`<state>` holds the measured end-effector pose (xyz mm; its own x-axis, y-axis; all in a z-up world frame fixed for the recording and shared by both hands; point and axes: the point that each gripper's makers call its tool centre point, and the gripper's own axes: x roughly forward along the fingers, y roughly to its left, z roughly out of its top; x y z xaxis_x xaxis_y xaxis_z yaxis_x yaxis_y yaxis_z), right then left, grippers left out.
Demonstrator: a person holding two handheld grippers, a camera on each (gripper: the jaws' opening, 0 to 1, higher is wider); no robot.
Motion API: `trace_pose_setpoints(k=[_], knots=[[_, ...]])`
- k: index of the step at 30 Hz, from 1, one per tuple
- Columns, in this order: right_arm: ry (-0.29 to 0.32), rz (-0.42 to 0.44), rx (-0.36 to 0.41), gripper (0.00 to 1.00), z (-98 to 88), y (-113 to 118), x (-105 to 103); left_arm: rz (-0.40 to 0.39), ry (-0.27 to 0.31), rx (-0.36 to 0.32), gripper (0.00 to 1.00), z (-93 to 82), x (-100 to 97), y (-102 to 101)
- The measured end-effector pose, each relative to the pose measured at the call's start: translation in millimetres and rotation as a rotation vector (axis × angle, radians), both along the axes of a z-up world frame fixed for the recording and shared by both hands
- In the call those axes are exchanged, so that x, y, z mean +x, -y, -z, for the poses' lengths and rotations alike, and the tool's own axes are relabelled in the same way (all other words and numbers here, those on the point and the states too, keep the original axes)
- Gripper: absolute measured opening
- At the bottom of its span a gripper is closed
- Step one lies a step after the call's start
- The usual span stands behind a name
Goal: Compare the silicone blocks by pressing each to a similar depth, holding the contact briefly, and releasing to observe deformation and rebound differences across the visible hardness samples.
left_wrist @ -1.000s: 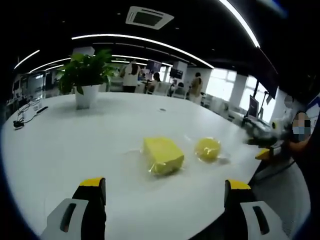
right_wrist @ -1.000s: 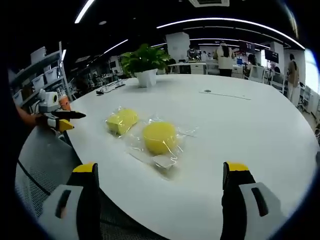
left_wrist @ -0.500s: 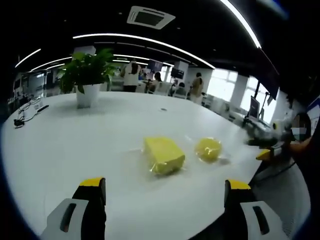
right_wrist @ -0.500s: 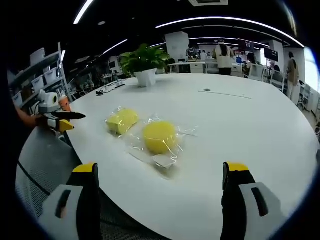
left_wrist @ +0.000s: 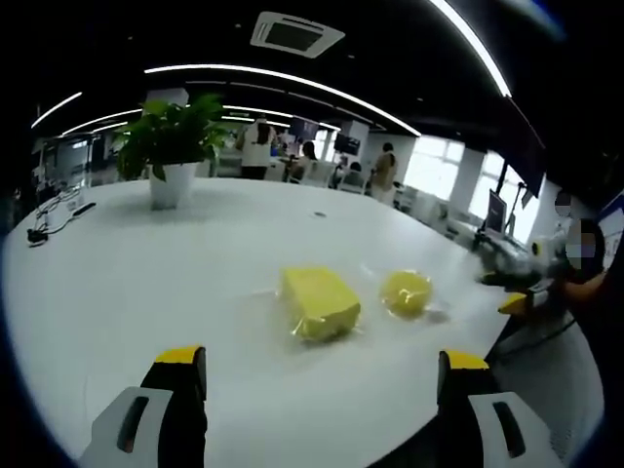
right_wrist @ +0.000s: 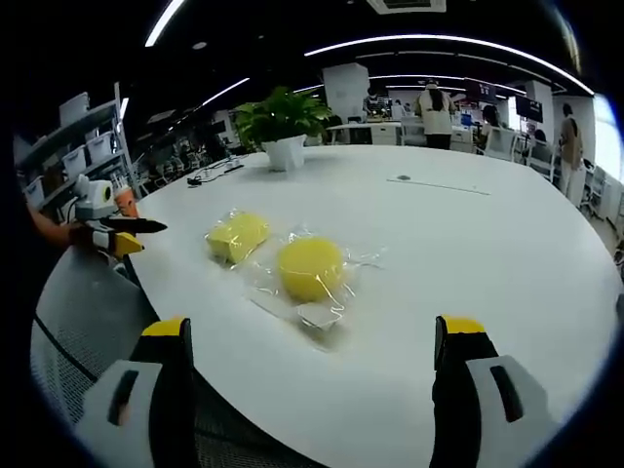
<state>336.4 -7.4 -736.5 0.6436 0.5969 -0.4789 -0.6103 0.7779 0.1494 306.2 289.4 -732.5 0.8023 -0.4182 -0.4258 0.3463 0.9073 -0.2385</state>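
Two yellow silicone samples in clear wrap lie on a big white table [left_wrist: 146, 283]. In the left gripper view, the rectangular block [left_wrist: 319, 302] is ahead of my left gripper [left_wrist: 322, 375], and the round one [left_wrist: 406, 291] lies to its right. My left gripper stands open and touches nothing. In the right gripper view, the round sample [right_wrist: 310, 267] is nearest, with the rectangular block [right_wrist: 237, 235] beyond it to the left. Held short of them, my right gripper [right_wrist: 312, 370] is open and holds nothing. The other gripper [right_wrist: 112, 232] shows at the left, off the table's edge.
A potted plant [left_wrist: 168, 146] in a white pot stands at the table's far side, also the potted plant [right_wrist: 283, 122]. Cables [left_wrist: 49, 219] lie near the far left edge. People stand among desks in the background. A person [left_wrist: 585, 283] is at the right edge.
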Motion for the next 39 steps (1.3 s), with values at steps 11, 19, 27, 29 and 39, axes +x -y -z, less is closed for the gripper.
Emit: trace_pose_setpoints(k=[11, 19, 27, 29, 39], knots=[[0.012, -0.007, -0.006, 0.96, 0.6, 1, 1, 0.025, -0.012, -0.008, 1.0, 1.4, 0.0, 7], [0.035, 0.009, 0.04, 0.96, -8.4, 2, 4, 0.081, -0.088, 0.041, 1.0, 6.5, -3.2, 14], [0.027, 0.015, 0.033, 0.96, -6.2, 3, 4, 0.005, -0.158, -0.145, 1.0, -9.3, 28.2, -2], [0.028, 0.017, 0.03, 0.96, -6.0, 4, 4, -0.012, -0.19, -0.179, 1.0, -7.1, 36.7, -6], [0.027, 0.023, 0.032, 0.96, -6.8, 4, 3, -0.024, -0.272, -0.271, 1.0, -11.1, 69.1, -2]])
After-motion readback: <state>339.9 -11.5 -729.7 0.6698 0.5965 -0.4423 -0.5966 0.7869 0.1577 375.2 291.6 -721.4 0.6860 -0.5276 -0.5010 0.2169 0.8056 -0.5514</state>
